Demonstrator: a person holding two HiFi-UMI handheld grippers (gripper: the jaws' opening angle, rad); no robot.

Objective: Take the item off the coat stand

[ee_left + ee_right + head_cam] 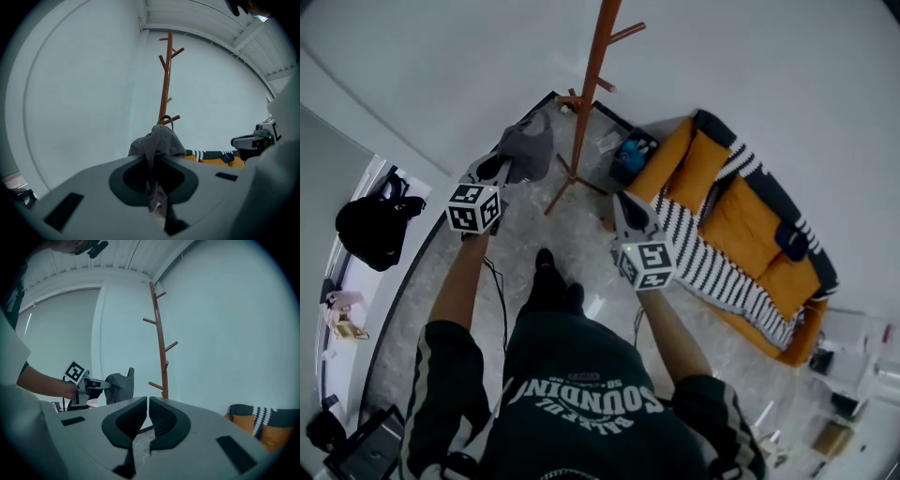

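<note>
The brown wooden coat stand (586,94) rises in the corner, its pegs bare in the right gripper view. A grey cap (528,148) hangs from my left gripper (508,161), which is shut on its fabric. In the left gripper view the cap (157,140) bunches up out of the left gripper (152,166), with the coat stand (165,84) behind it. From the right gripper view the cap (119,385) is held left of the coat stand (159,338), apart from it. My right gripper (623,202) is shut and empty, lower right of the stand's foot, the right gripper (148,404) showing nothing between its pads.
An orange sofa (741,225) with a black-and-white striped blanket stands to the right. A blue thing on a dark box (630,155) sits beside the stand's base. A black bag (375,230) rests on a white surface at the left. The person's legs are below.
</note>
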